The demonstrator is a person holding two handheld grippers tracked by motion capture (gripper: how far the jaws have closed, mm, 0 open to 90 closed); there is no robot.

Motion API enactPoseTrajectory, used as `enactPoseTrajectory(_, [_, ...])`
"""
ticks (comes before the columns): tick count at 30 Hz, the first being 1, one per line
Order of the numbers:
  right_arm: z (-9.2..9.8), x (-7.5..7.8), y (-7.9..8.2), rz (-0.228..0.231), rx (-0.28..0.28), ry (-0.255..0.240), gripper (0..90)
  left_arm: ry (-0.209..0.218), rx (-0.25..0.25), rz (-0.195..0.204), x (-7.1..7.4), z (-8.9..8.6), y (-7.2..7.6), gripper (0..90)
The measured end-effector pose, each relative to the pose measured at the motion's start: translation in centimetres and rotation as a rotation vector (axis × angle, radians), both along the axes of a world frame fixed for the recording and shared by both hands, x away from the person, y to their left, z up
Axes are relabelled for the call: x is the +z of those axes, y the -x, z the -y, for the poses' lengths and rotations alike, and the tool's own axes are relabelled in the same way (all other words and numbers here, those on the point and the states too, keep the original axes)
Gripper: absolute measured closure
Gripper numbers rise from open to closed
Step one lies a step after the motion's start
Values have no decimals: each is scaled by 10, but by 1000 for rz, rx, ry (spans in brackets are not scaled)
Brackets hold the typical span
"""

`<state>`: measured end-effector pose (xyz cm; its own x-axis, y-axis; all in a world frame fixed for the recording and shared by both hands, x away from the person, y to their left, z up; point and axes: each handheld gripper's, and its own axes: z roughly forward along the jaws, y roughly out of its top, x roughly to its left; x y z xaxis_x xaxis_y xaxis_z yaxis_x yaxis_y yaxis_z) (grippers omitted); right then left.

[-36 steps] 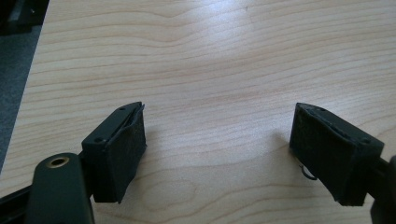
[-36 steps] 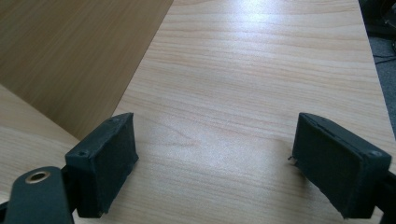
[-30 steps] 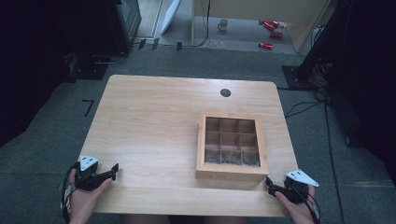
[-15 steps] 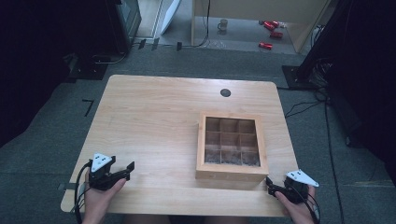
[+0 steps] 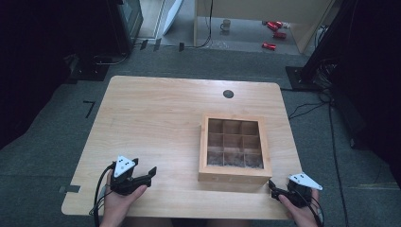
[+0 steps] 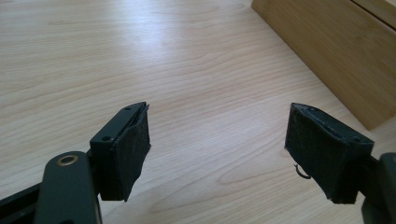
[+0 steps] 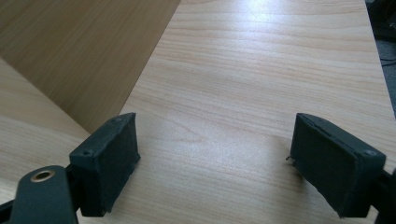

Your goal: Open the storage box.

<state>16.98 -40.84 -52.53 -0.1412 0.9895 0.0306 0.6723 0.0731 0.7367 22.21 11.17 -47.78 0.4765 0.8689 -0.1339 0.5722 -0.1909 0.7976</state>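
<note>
A square wooden box (image 5: 231,176) divided into a grid of small compartments stands on the right half of the table; its compartments look bare. My left gripper (image 5: 151,171) hovers near the front edge at the left, jaws pointing right toward the box. Its jaws have just been closing a little but still stand open (image 6: 219,116) with nothing between them, the box's side wall (image 6: 336,51) ahead at the right. My right gripper (image 5: 273,185) rests by the box's front right corner, open (image 7: 215,126) over bare wood, with the box wall (image 7: 79,51) at its left.
The light wooden table (image 5: 156,118) has a black round grommet (image 5: 228,93) near its far edge. Beyond it on the floor lie red cans (image 5: 272,33), a mug (image 5: 226,23) and cables. Dark equipment stands at both sides.
My left gripper has moved to the right along the table's front edge, toward the box. The right gripper and the box have kept still.
</note>
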Motion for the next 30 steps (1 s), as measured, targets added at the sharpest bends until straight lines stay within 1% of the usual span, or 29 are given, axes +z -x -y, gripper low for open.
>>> enactPoseTrajectory(2, [0,1,0,-2,-2,4,169,2,-9,0,0,4,1,230])
enactPoseTrajectory(3, [-2,3,2,5,-7,18,171,6,-16,-3,0,8,2,234])
enactPoseTrajectory(4, [-2,3,2,5,-7,18,171,6,-16,-3,0,8,2,235])
enactPoseTrajectory(8, [-4,7,4,20,6,16,173,11,-43,-9,-1,19,6,241])
enactPoseTrajectory(10, [-5,10,6,31,17,15,173,4,-74,-12,-3,32,8,244])
enactPoseTrajectory(11, [-5,10,6,31,17,15,173,4,-74,-12,-3,32,8,245])
enactPoseTrajectory(15, [-5,13,8,41,23,6,173,-6,-121,-16,-5,50,12,248])
enactPoseTrajectory(19, [-6,15,9,45,28,4,173,-6,-154,-19,-6,64,15,250])
enactPoseTrajectory(21, [-7,16,10,49,35,-1,174,-5,-168,-16,-6,70,17,255])
enactPoseTrajectory(23, [-7,17,10,51,42,-21,181,-1,-178,-17,-6,74,17,256])
enactPoseTrajectory(27, [-7,21,12,65,36,-41,191,4,-207,-19,-7,85,18,267])
enactPoseTrajectory(28, [-6,23,13,72,36,-54,191,5,-213,-21,-7,87,18,275])
enactPoseTrajectory(30, [-6,24,13,73,37,-54,191,8,-224,-19,-6,92,18,282])
